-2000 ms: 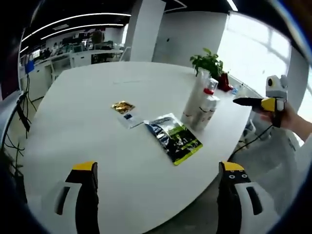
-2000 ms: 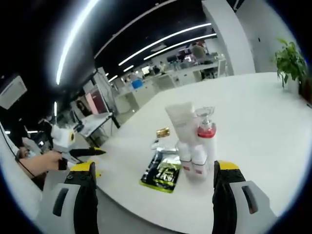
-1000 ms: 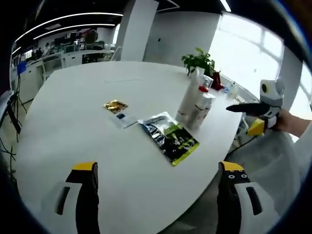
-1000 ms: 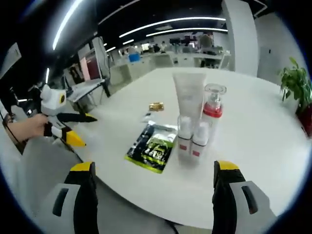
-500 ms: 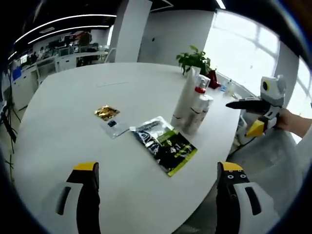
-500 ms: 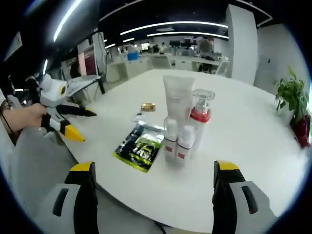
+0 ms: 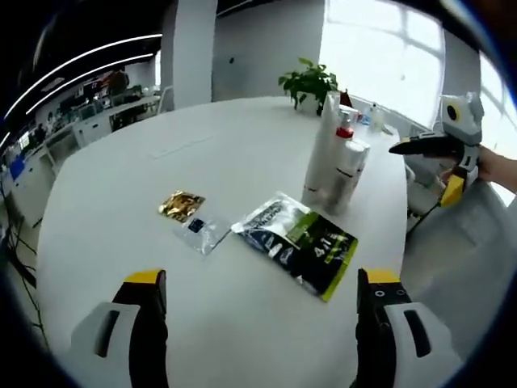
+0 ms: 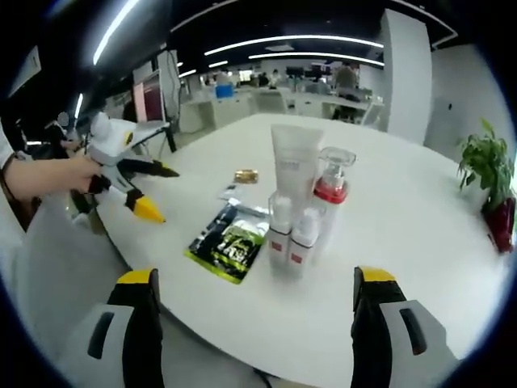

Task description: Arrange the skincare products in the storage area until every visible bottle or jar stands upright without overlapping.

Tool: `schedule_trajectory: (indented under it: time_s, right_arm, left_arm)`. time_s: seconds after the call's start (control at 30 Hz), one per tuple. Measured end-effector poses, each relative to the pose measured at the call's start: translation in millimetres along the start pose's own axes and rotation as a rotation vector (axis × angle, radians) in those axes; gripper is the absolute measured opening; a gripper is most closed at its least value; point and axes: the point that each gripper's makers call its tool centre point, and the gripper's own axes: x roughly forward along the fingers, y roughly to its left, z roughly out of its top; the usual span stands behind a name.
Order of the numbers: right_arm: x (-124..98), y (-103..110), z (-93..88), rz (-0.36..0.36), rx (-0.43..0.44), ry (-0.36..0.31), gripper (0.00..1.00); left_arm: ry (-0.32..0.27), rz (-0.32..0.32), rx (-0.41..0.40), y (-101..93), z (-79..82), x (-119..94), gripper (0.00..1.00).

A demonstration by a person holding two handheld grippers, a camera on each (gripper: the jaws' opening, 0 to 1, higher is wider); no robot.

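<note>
1. A large round white table (image 7: 145, 162) spans most of the left gripper view and the centre of the right gripper view (image 8: 404, 242).
2. The left gripper (image 7: 262, 303) rises from the bottom edge of its own view, its two yellow-tipped jaws set wide apart with nothing between them. In the right gripper view it enters at the left (image 8: 149, 190), held by a hand (image 8: 48, 176), jaws parted, over the table's near edge.
3. The right gripper (image 8: 250, 303) likewise stands at the bottom of its view, jaws wide and empty. In the left gripper view it shows at the right edge (image 7: 436, 166), beyond the table's rim, gripped by a hand (image 7: 494, 168).
4. A green-and-black sachet (image 7: 300, 245) lies flat at centre of the left gripper view, just below the bottles.
5. The skincare cluster stands upright right of centre: a tall white tube (image 8: 294, 171), a red-collared pump bottle (image 8: 329, 198), and two small white bottles (image 8: 292, 237) in front, all close together, touching or nearly so.
6. A potted plant (image 7: 307, 81) stands at the upper centre.
7. A clear sachet (image 7: 199, 232) and a small gold packet (image 7: 180, 204) lie left of centre, touching.
</note>
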Motion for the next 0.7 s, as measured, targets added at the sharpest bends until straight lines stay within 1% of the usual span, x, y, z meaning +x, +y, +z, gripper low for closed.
schedule_trajectory:
  time_s: [0.07,0.1,0.17,0.3,0.37,0.43,0.47,0.57,0.63,0.7]
  right_arm:
    - [1,0,-0.6,-0.002,-0.010,0.005,0.99]
    - [2,1,-0.7,0.000,-0.013,0.006,0.99]
    - [2,0,-1.1,0.000,-0.018,0.008,0.99]
    - [2,0,-1.7,-0.007,-0.027,0.014,0.98]
    - [2,-1,-3.1,-0.012,-0.033,0.021,0.98]
    - [2,-1,-2.5,-0.011,-0.027,0.019,0.98]
    - [2,-1,-2.3,-0.012,-0.027,0.019,0.98]
    - [1,-3,-2.0,-0.023,-0.022,0.017,0.98]
    - [0,-6,-1.8,-0.033,-0.008,0.012,0.98]
    - [1,-8,-2.6,-0.036,0.011,0.010,0.97]
  left_arm:
    - [0.004,-0.007,0.023,3.9,4.5,5,0.90]
    - [0.016,-0.018,0.031,4.7,5.3,8,0.89]
    - [0.034,-0.021,0.041,6.6,5.7,12,0.87]
    - [0.059,-0.038,0.080,11.2,7.1,20,0.87]
    - [0.078,-0.047,0.122,16.2,7.3,27,0.86]
    - [0.096,-0.053,0.150,19.2,8.7,30,0.84]
    - [0.110,-0.072,0.159,20.6,7.0,35,0.82]
    - [0.131,-0.095,0.188,24.0,8.0,41,0.78]
    - [0.155,-0.105,0.227,25.6,7.2,44,0.80]
    - [0.170,-0.111,0.243,27.7,7.2,47,0.80]
